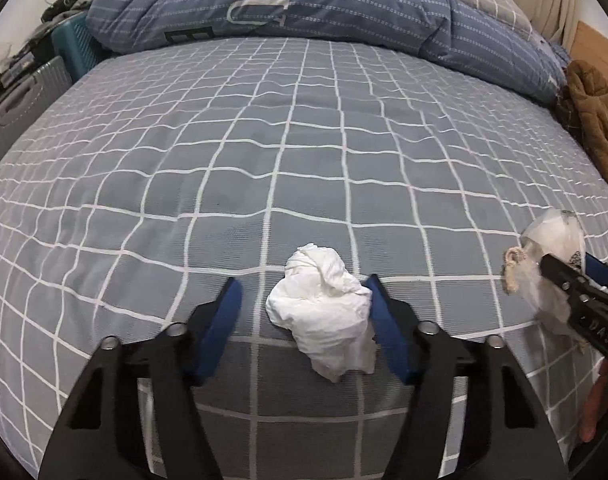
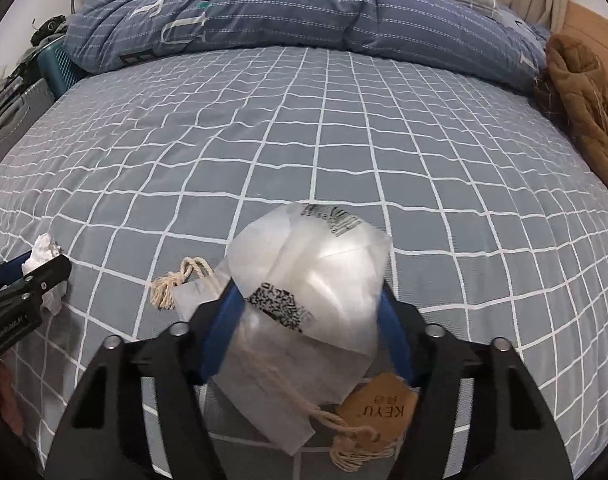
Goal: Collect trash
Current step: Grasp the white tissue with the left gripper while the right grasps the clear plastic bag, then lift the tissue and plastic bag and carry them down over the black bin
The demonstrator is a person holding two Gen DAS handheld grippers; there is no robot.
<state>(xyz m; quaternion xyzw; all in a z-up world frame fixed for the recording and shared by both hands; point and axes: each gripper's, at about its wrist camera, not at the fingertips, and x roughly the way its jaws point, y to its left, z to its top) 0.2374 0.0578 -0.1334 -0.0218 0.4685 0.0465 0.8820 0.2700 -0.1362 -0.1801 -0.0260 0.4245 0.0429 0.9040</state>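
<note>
Crumpled white tissue point(image 1: 323, 312) on the checked bedsheet point(image 1: 304, 140), between the left gripper's point(image 1: 302, 294) half-open jaws — only one pad touching, right gripper point(image 2: 307, 300) clamped on a translucent plastic bag point(image 2: 311, 280) with kraft tag point(image 2: 379, 404)

tissue point(image 1: 321, 312) on bed point(image 1: 264, 152) | bag point(image 2: 307, 304) right | quilt point(image 1: 304, 4) behind

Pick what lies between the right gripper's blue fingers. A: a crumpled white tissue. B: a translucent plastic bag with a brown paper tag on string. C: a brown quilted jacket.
B: in the right wrist view the translucent plastic bag with its brown paper tag sits between the right gripper fingers.
</note>
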